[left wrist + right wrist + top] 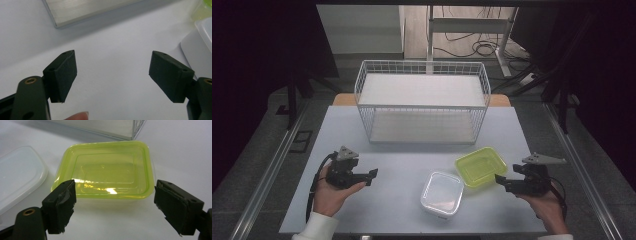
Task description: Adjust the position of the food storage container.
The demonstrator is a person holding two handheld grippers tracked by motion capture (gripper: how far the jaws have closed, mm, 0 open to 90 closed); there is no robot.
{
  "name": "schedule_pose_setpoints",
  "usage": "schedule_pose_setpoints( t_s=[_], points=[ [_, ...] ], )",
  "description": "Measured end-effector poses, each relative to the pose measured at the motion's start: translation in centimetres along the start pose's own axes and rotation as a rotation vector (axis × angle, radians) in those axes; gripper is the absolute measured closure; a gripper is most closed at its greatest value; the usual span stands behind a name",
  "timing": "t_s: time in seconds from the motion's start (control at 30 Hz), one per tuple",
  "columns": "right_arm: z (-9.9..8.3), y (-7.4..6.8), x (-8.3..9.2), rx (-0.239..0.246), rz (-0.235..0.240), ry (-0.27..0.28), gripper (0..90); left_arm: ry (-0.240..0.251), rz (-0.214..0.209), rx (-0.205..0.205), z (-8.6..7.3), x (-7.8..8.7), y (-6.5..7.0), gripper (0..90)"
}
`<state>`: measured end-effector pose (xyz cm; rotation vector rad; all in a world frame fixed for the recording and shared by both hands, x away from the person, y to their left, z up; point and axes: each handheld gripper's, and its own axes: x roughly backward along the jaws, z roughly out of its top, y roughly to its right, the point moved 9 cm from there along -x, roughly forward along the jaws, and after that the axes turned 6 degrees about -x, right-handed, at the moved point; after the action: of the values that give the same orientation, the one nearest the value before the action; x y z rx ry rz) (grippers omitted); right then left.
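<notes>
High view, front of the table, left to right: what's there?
left gripper → white container → green container → right gripper. Both grippers have jaws open, holding nothing. The wire basket sits farther back.

Lab-like workroom: pale table [362, 125], metal floor rails [267, 175], loose cables [477, 47], desk frame [472, 25]

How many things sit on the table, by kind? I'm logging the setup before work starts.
Wire rack: 1
Green container: 1
White container: 1
Total: 3
</notes>
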<state>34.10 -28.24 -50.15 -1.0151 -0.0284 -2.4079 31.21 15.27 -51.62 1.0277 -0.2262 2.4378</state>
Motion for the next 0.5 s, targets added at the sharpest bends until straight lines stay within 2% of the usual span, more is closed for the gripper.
schedule_pose_setpoints(
  t_s=[0.27, 0.43, 0.5],
  points=[
    [0.4, 0.2, 0.6, -0.022, 0.008, 0.003, 20.0, -0.005, 0.009, -0.032, 0.3, 1.0, 0.8, 21.3],
    [0.5, 0.4, 0.1, -0.021, 0.009, -0.014, 21.4, -0.007, 0.020, -0.020, -0.1, 1.2, 0.4, 20.6],
    [0.6, 0.3, 0.0, -0.010, 0.009, -0.019, 22.1, -0.011, 0.012, -0.012, -0.1, 1.1, 0.3, 20.5]
  ],
)
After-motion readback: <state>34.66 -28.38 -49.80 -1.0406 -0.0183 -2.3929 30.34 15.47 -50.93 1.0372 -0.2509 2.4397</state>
